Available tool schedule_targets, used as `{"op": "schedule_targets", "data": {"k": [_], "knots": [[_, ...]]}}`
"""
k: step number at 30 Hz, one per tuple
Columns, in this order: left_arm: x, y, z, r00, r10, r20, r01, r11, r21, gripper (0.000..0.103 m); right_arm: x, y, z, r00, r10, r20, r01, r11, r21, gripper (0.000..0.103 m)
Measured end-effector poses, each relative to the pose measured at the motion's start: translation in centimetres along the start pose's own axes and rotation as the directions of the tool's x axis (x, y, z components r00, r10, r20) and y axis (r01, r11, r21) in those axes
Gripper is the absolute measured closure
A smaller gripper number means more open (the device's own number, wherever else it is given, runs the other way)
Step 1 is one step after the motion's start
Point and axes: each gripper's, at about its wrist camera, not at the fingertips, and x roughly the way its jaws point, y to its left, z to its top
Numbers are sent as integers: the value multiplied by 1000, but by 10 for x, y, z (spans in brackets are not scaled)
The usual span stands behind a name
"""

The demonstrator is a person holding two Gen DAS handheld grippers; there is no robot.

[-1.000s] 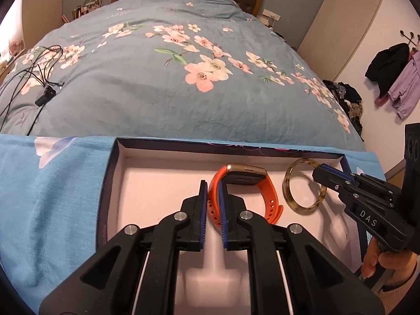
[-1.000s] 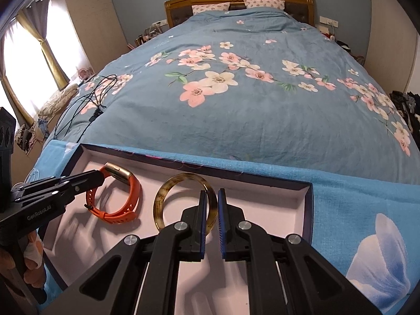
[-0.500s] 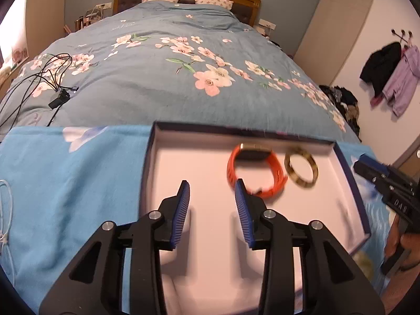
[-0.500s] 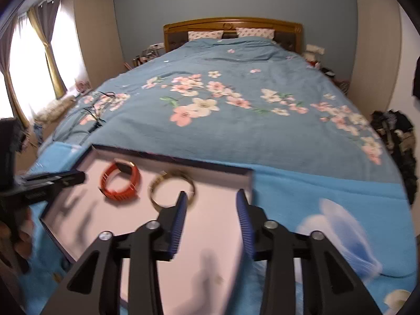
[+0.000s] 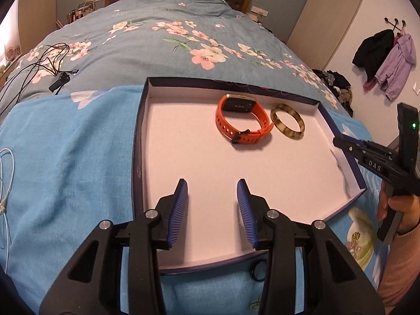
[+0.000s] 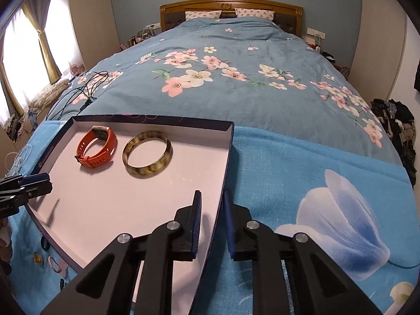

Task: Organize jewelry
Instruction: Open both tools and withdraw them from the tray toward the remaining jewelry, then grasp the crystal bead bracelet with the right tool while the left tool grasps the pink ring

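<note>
An orange watch (image 5: 241, 120) (image 6: 95, 147) and a tortoiseshell bangle (image 5: 287, 124) (image 6: 147, 155) lie side by side at the far end of a shallow box with a pale floor and dark walls (image 5: 141, 131) (image 6: 228, 141). My left gripper (image 5: 212, 199) (image 6: 44, 182) hovers over the box's near part, its jaws opening with nothing between them. My right gripper (image 6: 212, 194) (image 5: 338, 141) is at the box's right wall. Its jaws are closing. The wall's rim shows in the narrow gap, and the pads are not pressing on it.
The box rests on a light blue flowered towel (image 6: 302, 173) spread over the bed's floral quilt (image 5: 157, 47). Small rings (image 6: 53, 263) (image 5: 256, 273) lie by the box's near edge. Black cables (image 5: 50, 65) lie far left, a white cord (image 5: 5, 183) at the left edge. A hand (image 5: 401, 210) holds the right gripper.
The left gripper let go of the orange watch and the right let go of the bangle. Both drew back toward the box's near end. The right jaws widened, then narrowed at the right wall.
</note>
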Motion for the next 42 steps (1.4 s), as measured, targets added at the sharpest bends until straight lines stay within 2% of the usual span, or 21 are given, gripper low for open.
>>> {"op": "schedule_targets", "data": {"k": [1, 4, 6, 9, 11, 14, 19, 21, 24, 30, 35, 40, 42], "knots": [[-1, 0, -1, 1000, 3, 0, -3, 1000, 3, 64, 0, 1, 0, 1000, 2, 2, -2, 1000, -4, 87], [-3, -2, -3, 1000, 2, 0, -2, 1000, -1, 63, -1, 2, -1, 1000, 28, 6, -28, 1000, -7, 78], [-5, -3, -4, 1000, -3, -1, 3, 1000, -7, 61, -7, 3, -3, 999, 27, 24, -27, 1000, 2, 77], [-16, -3, -9, 999, 22, 43, -22, 1000, -12, 59, -30, 5, -9, 996, 8, 92, -8, 1000, 0, 77], [-24, -4, -12, 997, 19, 75, -19, 1000, -2, 57, -51, 11, -18, 989, 62, 133, -58, 998, -30, 73], [-44, -14, -21, 991, -5, 135, -1, 999, 48, 55, -79, 29, -40, 974, 178, 139, -162, 979, -120, 69], [-70, -36, -40, 980, -36, 196, 5, 988, 155, 53, -100, 58, -77, 954, 290, 81, -266, 938, -222, 69], [-78, -43, -50, 977, -45, 208, 6, 983, 185, 48, -105, 69, -89, 954, 292, 68, -264, 926, -270, 69], [-87, -50, -68, 976, -55, 212, 5, 973, 231, 47, -108, 86, -106, 957, 287, 45, -258, 910, -324, 69], [-86, -63, -94, 982, -49, 181, -7, 955, 297, 47, -100, 95, -118, 966, 256, 18, -236, 914, -330, 69], [-80, -67, -99, 984, -71, 166, 16, 950, 313, 46, -91, 98, -122, 971, 238, 0, -225, 920, -321, 70], [-74, -71, -97, 984, -81, 158, 29, 951, 308, 46, -86, 102, -124, 983, 183, -6, -173, 921, -348, 78], [-73, -72, -97, 984, -87, 155, 35, 950, 311, 45, -86, 100, -125, 983, 185, -7, -176, 923, -343, 88]]}}
